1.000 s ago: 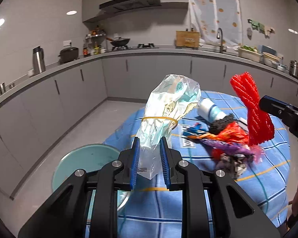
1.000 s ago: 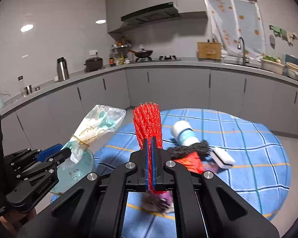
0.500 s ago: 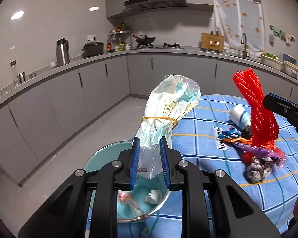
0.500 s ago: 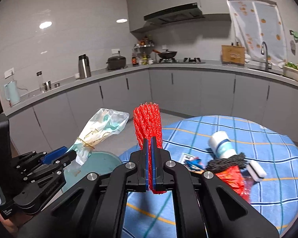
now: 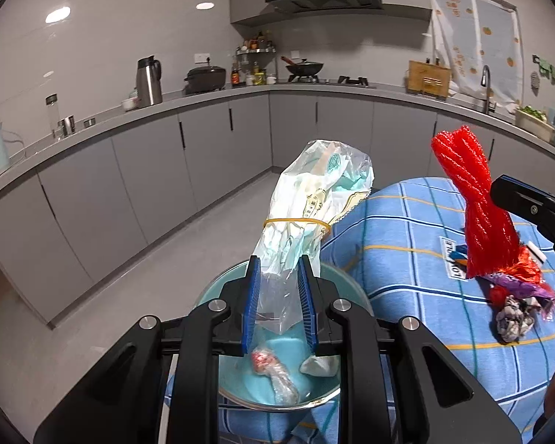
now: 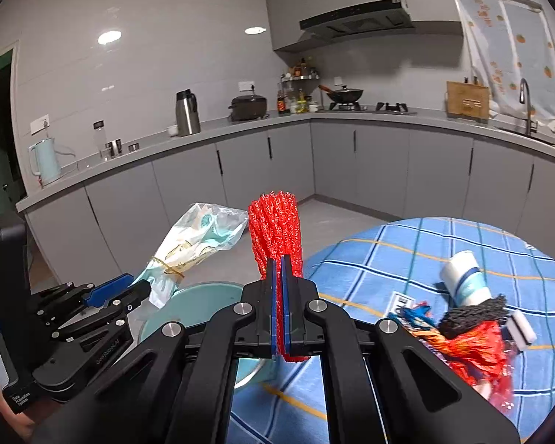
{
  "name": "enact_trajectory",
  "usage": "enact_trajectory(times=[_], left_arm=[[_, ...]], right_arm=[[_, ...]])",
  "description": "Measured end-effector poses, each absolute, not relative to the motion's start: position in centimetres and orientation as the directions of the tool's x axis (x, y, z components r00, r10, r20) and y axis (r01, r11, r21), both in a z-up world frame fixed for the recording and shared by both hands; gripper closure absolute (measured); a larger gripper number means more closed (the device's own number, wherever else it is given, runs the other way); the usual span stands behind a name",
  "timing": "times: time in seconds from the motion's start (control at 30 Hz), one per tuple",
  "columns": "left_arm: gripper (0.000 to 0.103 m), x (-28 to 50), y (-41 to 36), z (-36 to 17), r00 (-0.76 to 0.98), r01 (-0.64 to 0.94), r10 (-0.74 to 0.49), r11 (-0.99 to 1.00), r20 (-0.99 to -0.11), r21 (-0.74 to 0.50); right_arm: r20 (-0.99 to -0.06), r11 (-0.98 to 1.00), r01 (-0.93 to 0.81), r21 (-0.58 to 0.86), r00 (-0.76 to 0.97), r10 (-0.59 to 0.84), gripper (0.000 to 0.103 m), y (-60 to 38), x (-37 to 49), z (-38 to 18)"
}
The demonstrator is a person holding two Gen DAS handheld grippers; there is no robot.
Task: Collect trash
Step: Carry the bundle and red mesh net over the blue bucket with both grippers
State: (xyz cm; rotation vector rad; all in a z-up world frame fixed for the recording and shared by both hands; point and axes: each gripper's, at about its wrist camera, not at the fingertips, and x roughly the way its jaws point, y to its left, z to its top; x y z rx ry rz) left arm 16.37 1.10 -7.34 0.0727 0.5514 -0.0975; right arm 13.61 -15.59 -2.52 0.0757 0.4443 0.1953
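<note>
My left gripper point(image 5: 277, 277) is shut on a clear plastic bag point(image 5: 314, 203) tied with a yellow rubber band, held upright above a teal bowl point(image 5: 218, 292). The bowl sits at the table's left edge and holds crumpled wrappers point(image 5: 273, 370). My right gripper point(image 6: 280, 266) is shut on a bundle of red mesh netting point(image 6: 275, 225), which stands up from the jaws. The same red netting point(image 5: 473, 214) appears at the right of the left wrist view. In the right wrist view the left gripper point(image 6: 129, 288) and its bag point(image 6: 192, 244) are at the left, over the bowl point(image 6: 196, 299).
A round table with a blue checked cloth point(image 6: 425, 251) carries a pile of trash point(image 6: 473, 336): red and black netting, a white and blue roll point(image 6: 462, 277), coloured wrappers point(image 5: 514, 296). Grey kitchen cabinets point(image 5: 166, 170) and a worktop curve behind, with bare floor between.
Both grippers have swung left with their loads. The teal bowl has come under the left gripper and its contents now show; the trash pile has slid toward the right of both views.
</note>
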Motion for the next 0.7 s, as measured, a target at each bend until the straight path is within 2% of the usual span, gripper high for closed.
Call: enact_trajectory(times=[0.7], left_arm=[[0.081,17.9,4.0,-9.7,0.816,0.036,-0.009,0.999,-0.578,0.035]], right_arm=[[-0.477,0.951,-0.279,0.132,0.823,0.307,0.099,-10.6,17.9,-5.0]])
